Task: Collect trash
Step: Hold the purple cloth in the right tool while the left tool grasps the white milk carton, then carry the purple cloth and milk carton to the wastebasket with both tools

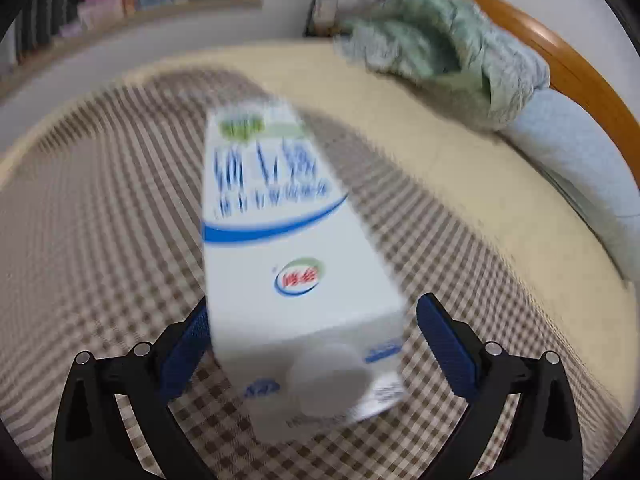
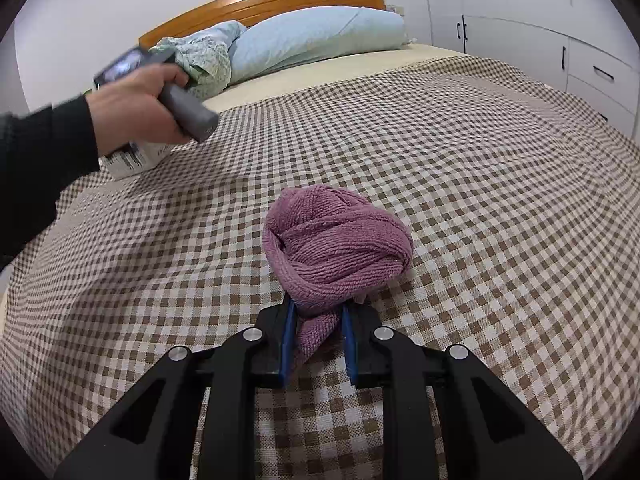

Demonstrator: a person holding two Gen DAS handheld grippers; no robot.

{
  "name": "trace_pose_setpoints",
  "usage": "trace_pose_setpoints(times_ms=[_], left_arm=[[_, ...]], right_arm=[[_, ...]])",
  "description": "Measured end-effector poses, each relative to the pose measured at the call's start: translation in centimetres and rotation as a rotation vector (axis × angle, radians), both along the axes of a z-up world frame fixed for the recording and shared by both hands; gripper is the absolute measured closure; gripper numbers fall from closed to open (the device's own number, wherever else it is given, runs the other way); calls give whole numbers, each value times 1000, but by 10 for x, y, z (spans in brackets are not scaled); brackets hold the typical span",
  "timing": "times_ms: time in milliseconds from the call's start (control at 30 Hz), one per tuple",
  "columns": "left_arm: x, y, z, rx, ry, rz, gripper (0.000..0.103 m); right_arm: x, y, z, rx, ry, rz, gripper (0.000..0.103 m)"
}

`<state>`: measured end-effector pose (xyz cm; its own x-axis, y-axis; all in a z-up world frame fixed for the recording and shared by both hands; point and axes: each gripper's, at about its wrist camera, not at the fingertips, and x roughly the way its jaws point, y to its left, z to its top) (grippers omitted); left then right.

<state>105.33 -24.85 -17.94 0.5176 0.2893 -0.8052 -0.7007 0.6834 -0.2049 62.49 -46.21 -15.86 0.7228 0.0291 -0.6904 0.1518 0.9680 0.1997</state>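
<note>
White milk carton (image 1: 296, 264) between spread left tool (image 1: 312, 344) pads, untouched | purple towel (image 2: 336, 248) clamped in right tool (image 2: 318, 336) | checked bed cover (image 2: 460, 184), pillow (image 2: 316, 36) at 12 o'clock

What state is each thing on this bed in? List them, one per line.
milk carton: lying on the checked bedspread, cap on, between the open jaws.
left gripper: open, straddling the carton's cap end; right pad clear of it.
purple towel: bunched, its tail pinched.
right gripper: shut on the towel.
green blanket: crumpled by the headboard.
blue pillow: lying against the headboard.
</note>
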Motion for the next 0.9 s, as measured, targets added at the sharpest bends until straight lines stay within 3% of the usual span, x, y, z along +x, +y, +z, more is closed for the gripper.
trace_pose_setpoints(times_ms=[33,100,200,333,400,533,600,667,767,900], left_arm=[[-5,15,-7,-27,-8,-3,21],[-19,32,-4,32,-38,-44,24],[-48,52,3,57,-9,-300,25],[-146,112,40,163,-15,-599,29],[-199,150,54,141,-21,-768,29],[-299,204,52,151,-41,-928,30],[-352,230,40,172,-43,-965,30],[-382,247,29,145,-29,-970,31],[-426,268,7,97,4,-948,31],[-472,268,4,154,15,-930,28]], right_arm=[[1,0,1,4,-2,-1,83],[0,-1,0,5,-2,-3,83],[-1,0,-1,2,-6,-6,83],[0,0,0,-3,0,-6,83],[2,1,0,-10,10,-4,83],[7,3,-1,-19,41,2,83],[8,14,2,-91,63,-8,83],[-3,31,10,-150,74,-14,83],[-50,74,30,-75,34,56,83],[-114,158,42,-39,23,189,83]])
